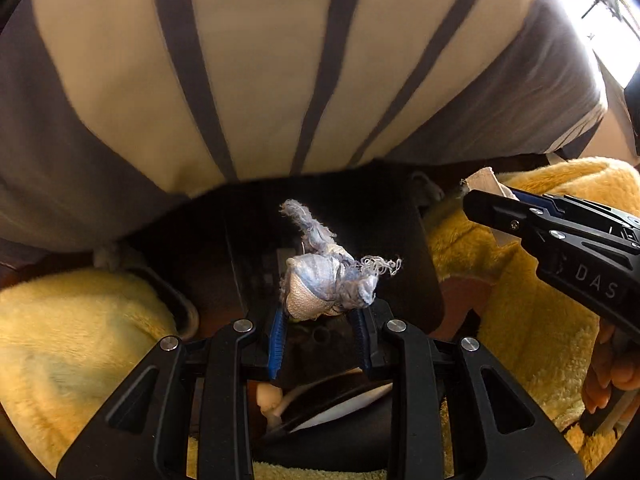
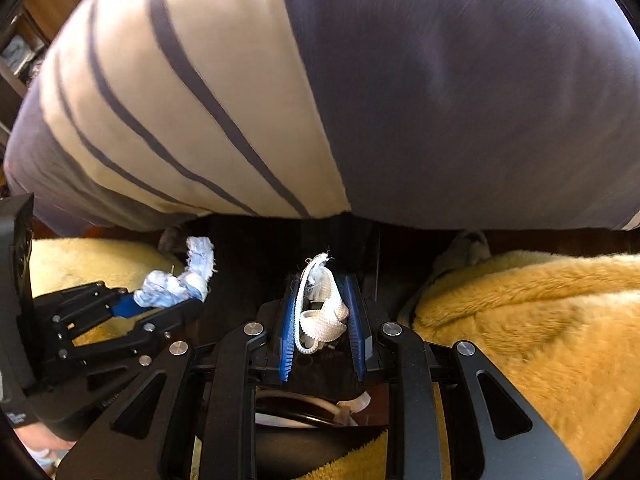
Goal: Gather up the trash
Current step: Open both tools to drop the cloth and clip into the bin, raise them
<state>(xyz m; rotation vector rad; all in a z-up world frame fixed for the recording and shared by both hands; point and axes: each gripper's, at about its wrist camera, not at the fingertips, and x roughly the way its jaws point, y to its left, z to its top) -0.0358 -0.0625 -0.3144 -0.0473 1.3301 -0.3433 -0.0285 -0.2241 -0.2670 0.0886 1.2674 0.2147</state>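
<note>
I had the left gripper (image 1: pixel 320 314) closed on a frayed blue-and-white rag scrap (image 1: pixel 326 284), pinched by its bulky knotted end between the blue pads, with a twisted tail sticking up and loose threads trailing right. It looked feather-light and limp, so I judged it would hold only while squeezed at the thick knot; the thin tail would slip out. The right gripper (image 2: pixel 322 320) was closed on a bundled white woven strap (image 2: pixel 320 312), its loops crammed between the fingers and one frayed end poking upward. That also seemed soft and light, likely to unravel if gripped by a single loop.

Both pieces hung over a dark gap between two yellow fleecy blankets (image 2: pixel 520 320), one to the left, one to the right. A large cream pillow with grey stripes (image 1: pixel 280 72) bulged on the far side, close above the gap. The two grippers sat near each other, so I judged a collision possible.
</note>
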